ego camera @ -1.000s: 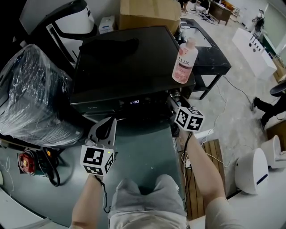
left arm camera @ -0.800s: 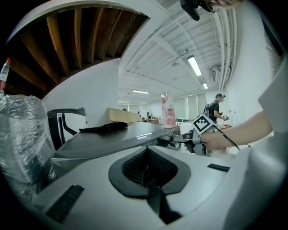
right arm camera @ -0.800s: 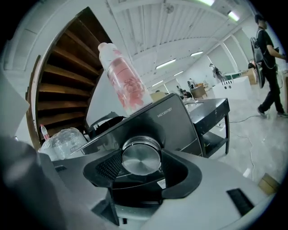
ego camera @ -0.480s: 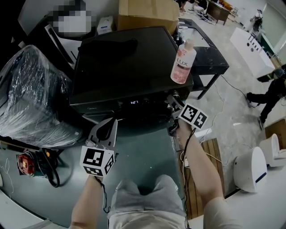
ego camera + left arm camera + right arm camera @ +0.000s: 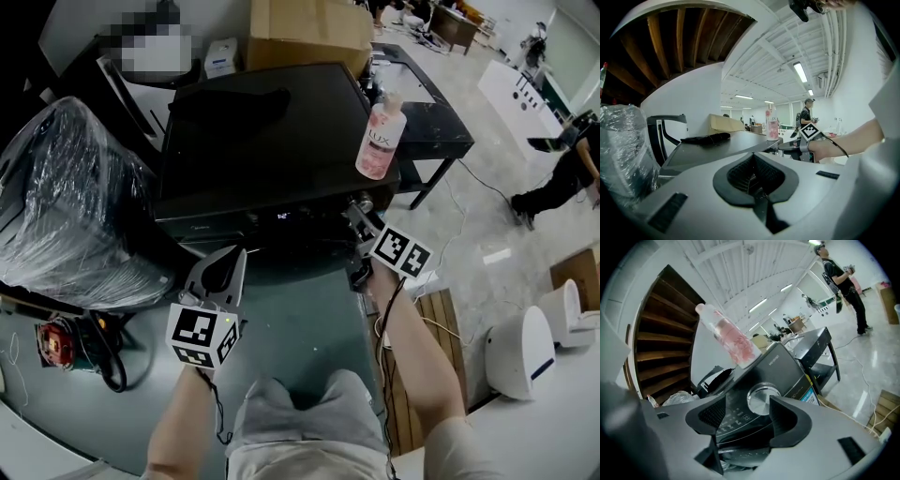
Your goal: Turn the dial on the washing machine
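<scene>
Between the jaws of the right gripper (image 5: 750, 416), just opened wider and standing apart: round silver dial (image 5: 763, 399), shiny-faced, unclamped, at the right end of the washing machine's (image 5: 262, 141) dark front panel. Near left, left gripper (image 5: 753, 180), jaws together on nothing.

Light: bright, even, from ceiling strip lamps (image 5: 800, 71) | Glare: soft sheen on washing machine (image 5: 281, 159) lid | Shadows: faint | Edges: strong fisheye bending, black corners | Focus: near foreground soft in gripper views
</scene>
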`<state>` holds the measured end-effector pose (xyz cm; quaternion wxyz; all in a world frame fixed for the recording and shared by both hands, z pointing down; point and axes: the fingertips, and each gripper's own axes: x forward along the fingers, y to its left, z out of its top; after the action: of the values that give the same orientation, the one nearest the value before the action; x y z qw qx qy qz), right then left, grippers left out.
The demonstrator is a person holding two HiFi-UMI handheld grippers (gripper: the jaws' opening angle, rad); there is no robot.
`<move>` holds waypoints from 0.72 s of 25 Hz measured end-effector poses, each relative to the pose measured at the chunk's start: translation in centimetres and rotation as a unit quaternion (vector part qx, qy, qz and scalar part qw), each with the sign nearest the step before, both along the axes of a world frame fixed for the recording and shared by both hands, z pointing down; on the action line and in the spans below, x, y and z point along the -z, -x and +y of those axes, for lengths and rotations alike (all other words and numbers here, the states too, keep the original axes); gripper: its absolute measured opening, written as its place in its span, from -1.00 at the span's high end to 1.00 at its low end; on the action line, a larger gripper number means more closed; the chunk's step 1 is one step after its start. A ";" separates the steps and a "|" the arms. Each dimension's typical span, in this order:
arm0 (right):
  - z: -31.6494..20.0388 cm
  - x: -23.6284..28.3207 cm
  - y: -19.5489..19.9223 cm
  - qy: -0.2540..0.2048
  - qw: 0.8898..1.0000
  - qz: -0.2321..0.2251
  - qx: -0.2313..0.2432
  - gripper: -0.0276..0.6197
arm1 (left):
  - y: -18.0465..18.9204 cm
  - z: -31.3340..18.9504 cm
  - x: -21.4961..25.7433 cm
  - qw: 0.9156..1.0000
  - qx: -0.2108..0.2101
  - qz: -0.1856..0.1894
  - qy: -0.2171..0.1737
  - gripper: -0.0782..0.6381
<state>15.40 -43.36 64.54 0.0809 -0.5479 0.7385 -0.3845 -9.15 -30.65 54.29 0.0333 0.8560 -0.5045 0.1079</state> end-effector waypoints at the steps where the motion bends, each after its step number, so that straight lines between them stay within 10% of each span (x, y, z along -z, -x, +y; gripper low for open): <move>1: 0.6 0.7 0.3 -0.003 1.000 0.009 0.008 -0.05 | 0.1 0.2 0.5 1.000 -0.001 0.000 0.000 0.73; 10: 5.8 9.6 3.0 -0.061 0.992 0.086 0.074 0.16 | 0.3 2.4 6.1 1.000 -0.013 0.008 -0.013 0.73; 18: 10.5 20.2 6.0 -0.153 0.959 0.193 0.139 0.32 | 1.0 4.5 12.5 0.999 -0.017 0.005 -0.038 0.73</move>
<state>9.41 -32.83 44.30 -0.0347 -0.4847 0.8590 -0.1613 -10.16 -26.16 41.79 0.0015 0.8655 -0.4937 0.0853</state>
